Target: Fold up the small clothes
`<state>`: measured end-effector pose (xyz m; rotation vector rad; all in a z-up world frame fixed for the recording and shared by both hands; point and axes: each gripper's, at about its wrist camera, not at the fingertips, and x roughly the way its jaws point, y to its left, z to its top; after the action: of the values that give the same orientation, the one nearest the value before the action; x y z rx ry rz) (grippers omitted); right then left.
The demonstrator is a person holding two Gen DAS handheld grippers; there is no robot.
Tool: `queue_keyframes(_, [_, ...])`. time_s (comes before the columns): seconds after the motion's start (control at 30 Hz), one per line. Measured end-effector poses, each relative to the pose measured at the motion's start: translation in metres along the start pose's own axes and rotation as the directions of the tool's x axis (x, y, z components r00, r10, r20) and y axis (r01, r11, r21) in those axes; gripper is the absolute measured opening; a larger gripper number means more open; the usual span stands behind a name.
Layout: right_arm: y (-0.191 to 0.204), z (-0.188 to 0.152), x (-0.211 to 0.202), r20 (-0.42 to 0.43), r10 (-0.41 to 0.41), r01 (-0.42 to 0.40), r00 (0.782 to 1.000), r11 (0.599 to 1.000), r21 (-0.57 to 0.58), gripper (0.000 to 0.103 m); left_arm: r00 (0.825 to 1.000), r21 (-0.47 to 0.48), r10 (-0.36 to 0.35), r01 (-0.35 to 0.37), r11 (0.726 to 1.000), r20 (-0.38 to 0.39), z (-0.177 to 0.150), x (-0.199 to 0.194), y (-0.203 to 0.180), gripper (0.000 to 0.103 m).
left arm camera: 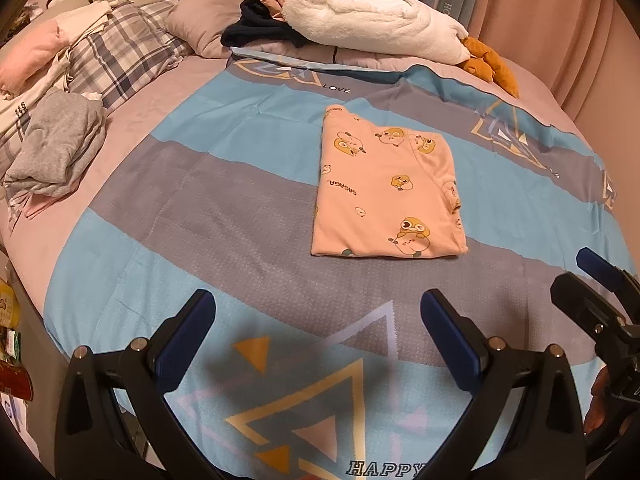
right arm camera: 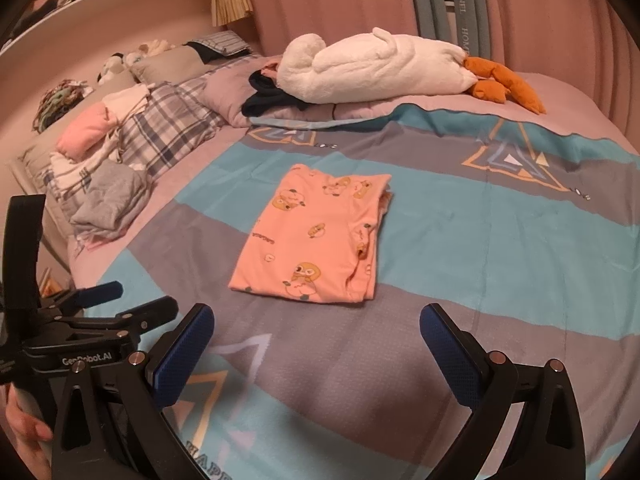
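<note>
Peach pajama top (left arm camera: 386, 184) lies folded ahead of my left hand-held gripper (left arm camera: 318, 320). Both my left and right hand-held gripper (right arm camera: 316, 332) stand apart, empty. Judged nearly finished; perhaps one fold remains.

Warm, dim indoor light, pinkish cast over both views. Strong fisheye: bed edges bow, black vignette in corners. Soft shadows at lower centre of frame on bedspread (left arm camera: 224, 208), beneath fingers (left arm camera: 192, 332). No glare. Centre fairly sharp; pink garment (right arm camera: 316, 236) print readable, slightly soft. Upper left of frame blurred, murky.
</note>
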<state>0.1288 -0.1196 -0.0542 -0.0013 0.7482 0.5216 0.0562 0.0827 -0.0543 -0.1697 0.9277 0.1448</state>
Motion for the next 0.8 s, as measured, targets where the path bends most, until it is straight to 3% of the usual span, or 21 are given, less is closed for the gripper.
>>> queue_keyframes(0.8, [0.0031,0.007,-0.0032,0.0,0.039,-0.039,0.999,0.999,0.004,0.102,0.999,-0.016,0.031,-0.03,0.999,0.011,0.0021,-0.0018,0.0048,0.103])
